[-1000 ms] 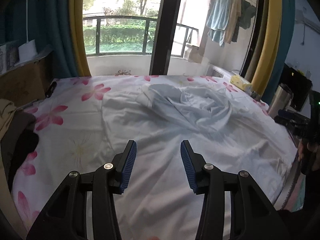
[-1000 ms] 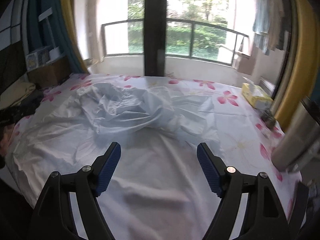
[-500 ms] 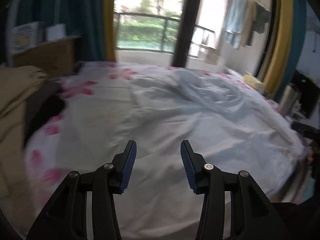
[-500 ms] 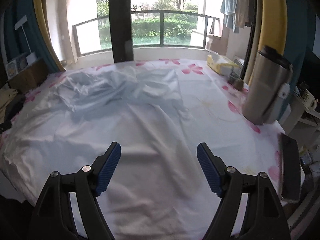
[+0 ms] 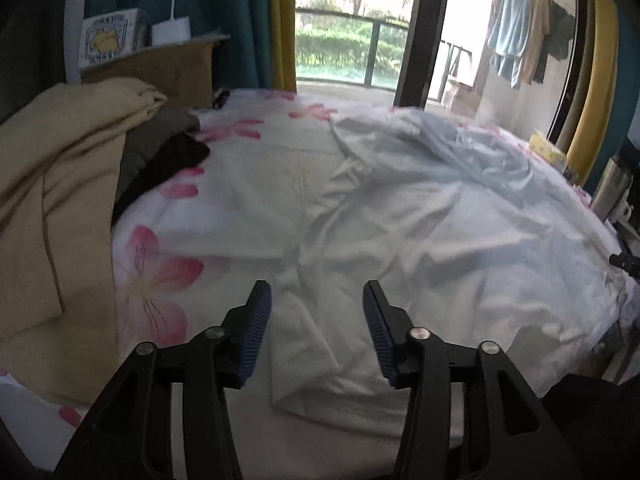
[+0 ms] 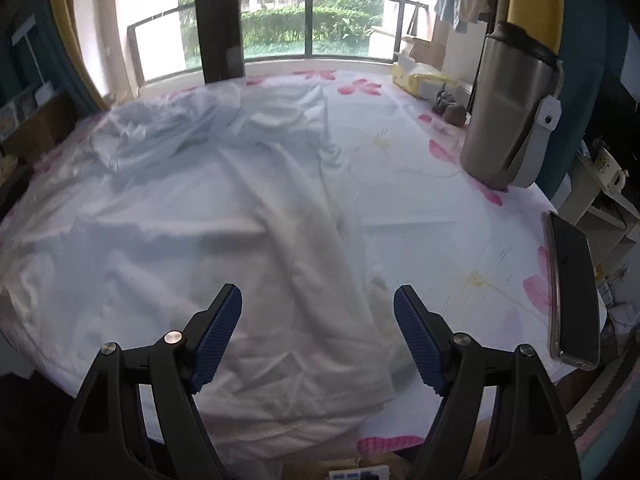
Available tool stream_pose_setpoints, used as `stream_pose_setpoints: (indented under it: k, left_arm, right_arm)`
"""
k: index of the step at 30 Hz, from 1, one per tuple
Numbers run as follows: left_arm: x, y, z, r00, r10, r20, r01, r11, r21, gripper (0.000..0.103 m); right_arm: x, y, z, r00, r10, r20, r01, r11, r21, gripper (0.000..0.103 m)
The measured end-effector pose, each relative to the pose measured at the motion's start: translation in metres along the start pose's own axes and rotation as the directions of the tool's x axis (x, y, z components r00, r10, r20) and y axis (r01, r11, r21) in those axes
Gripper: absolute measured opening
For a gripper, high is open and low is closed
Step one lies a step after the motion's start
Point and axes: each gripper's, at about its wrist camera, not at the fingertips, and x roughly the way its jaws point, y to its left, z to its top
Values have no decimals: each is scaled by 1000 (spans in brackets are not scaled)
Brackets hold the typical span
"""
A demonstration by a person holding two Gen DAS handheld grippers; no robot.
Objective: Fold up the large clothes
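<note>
Window [image 6: 280, 20] backlight — soft blur, fisheye-warped edges.

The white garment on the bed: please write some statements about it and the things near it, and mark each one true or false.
1. The white garment lies spread on the flowered sheet, bunched at its far end. True.
2. The right gripper is closed on the garment. False: its jaws stand open and pinch no cloth.
3. A phone lies near the right edge of the bed. True.
4. The steel flask lies on its side on the garment. False: it stands on the sheet, beside the garment.
5. The left gripper holds a beige cloth. False: it is open and empty; the beige cloth lies at the left.
</note>
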Motion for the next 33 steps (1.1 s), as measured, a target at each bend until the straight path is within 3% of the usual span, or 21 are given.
stream_pose_setpoints:
  k: [4,8,18,21,24,26,29,33]
  left_arm:
    - [4,1,-12,999,-15,-48,14,1000,-17,60]
    - [2,-7,-20,999,28,-30,-27,999,42,61]
    - [-1,-10,-25,996,82,-24,-80,995,60,61]
    - [-1,-11,-25,996,84,-27,-82,995,59,60]
    - [-3,-10,-25,996,84,-28,-82,994,68,47]
    - [-4,-8,-24,997,77,-26,-75,995,70,34]
    - [-3,-8,-25,997,67,-26,-64,995,78,23]
    - [-2,-9,-22,998,55,-31,-52,995,91,9]
  right_arm:
    - [-1,-5,-7,1000,-7,-5,7,1000,16,78]
    - [-1,-16,-13,1000,-4,-18,4,999,41,78]
    - [-5,-22,-31,999,2,-36,0,998,58,78]
    - [-6,-16,-33,999,-3,-42,4,1000,15,69]
    - [-8,-19,-31,999,-1,-43,2,1000,13,65]
    - [-11,-30,-29,1000,-19,-11,20,998,54,65]
    - [-18,-48,-22,998,-49,30,45,993,112,66]
    - [-10,-57,-19,998,-64,16,62,992,112,66]
